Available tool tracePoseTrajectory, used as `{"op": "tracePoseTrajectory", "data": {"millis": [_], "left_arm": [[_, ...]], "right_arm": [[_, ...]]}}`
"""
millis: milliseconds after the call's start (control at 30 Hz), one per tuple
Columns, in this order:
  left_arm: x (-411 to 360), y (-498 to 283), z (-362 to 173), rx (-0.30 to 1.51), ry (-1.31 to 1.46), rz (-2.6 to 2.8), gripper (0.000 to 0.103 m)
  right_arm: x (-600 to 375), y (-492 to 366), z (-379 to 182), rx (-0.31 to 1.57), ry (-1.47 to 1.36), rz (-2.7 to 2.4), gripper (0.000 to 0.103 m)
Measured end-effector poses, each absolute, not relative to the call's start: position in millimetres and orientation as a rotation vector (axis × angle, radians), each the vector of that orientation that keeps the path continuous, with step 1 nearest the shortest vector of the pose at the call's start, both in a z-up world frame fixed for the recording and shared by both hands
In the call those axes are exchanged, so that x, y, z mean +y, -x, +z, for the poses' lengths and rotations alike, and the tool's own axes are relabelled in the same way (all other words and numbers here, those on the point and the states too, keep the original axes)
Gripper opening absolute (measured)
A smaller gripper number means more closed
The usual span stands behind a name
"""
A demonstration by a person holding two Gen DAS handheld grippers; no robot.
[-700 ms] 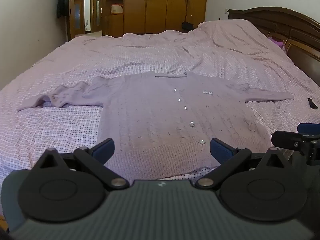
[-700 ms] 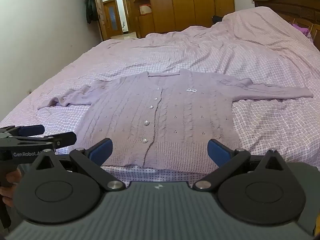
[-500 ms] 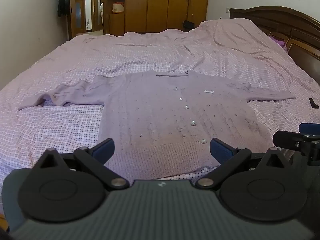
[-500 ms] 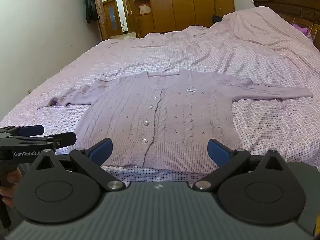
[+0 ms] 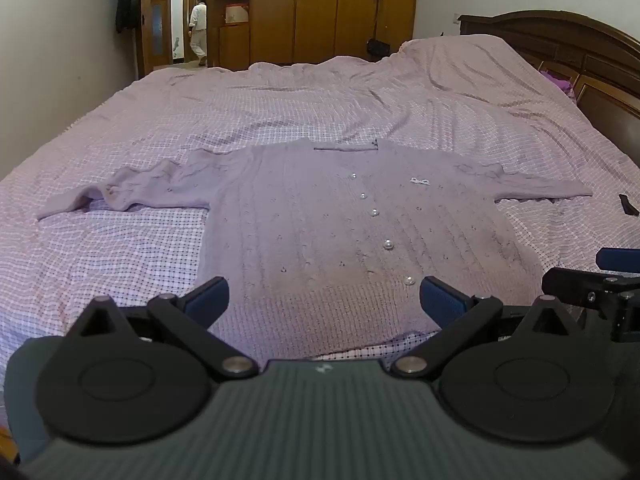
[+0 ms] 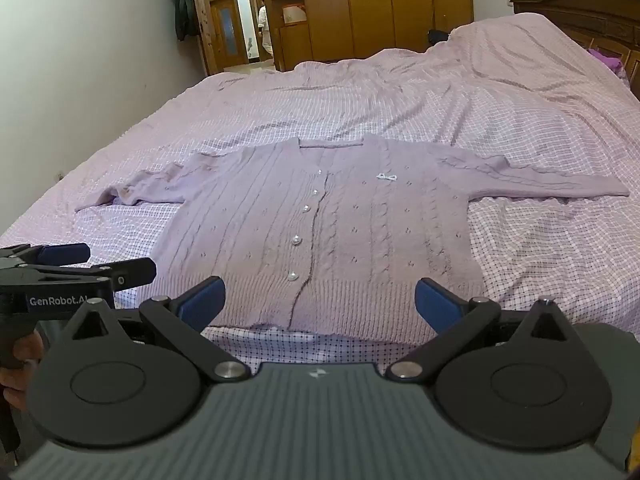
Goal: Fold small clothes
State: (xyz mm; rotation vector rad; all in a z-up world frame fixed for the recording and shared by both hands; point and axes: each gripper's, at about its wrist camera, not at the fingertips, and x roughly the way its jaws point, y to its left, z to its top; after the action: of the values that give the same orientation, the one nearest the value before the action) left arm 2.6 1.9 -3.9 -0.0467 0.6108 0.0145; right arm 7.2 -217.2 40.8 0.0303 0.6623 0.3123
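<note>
The cardigan [image 5: 340, 232] lies flat, buttoned, on the bed [image 5: 120, 248]. Both tools, left [image 5: 324, 300] and right [image 6: 318, 300], hover spread apart above its hem. The loose knit may stretch or bunch if only 1 layer is pinched.

Checked bedspread [image 5: 120, 248], wooden wardrobe [image 5: 352, 8], dark headboard [image 5: 560, 40], person in doorway [image 5: 198, 28].
</note>
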Motion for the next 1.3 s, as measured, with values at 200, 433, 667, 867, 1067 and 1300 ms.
{"op": "tracePoseTrajectory", "data": {"millis": [200,433,667,867,1067,1300], "left_arm": [[0.8,-2.9,-4.9,0.615,0.04,0.009,0.103],[0.5,-2.8,-6.1,0.615,0.032,0.011,0.103],[-1.2,-3.4,-7.5,0.619,0.028,0.01,0.103],[-3.0,-4.2,-8.7,0.623,0.024,0.006,0.103],[-4.0,-4.2,-9.3,0.624,0.021,0.005,0.103],[-5.2,-4.4,-9.7,0.627,0.02,0.002,0.103]], "right_arm": [[-217.2,-6.8,39.5,0.668,-0.027,0.312,0.103],[-214.9,-7.3,38.5,0.679,-0.019,0.315,0.103],[-213.6,-8.1,37.5,0.687,-0.013,0.315,0.103],[-212.4,-7.8,37.6,0.69,-0.01,0.316,0.103],[-211.8,-8.3,35.0,0.696,-0.005,0.314,0.103],[-208.8,-9.2,32.6,0.703,0.002,0.313,0.103]]}}
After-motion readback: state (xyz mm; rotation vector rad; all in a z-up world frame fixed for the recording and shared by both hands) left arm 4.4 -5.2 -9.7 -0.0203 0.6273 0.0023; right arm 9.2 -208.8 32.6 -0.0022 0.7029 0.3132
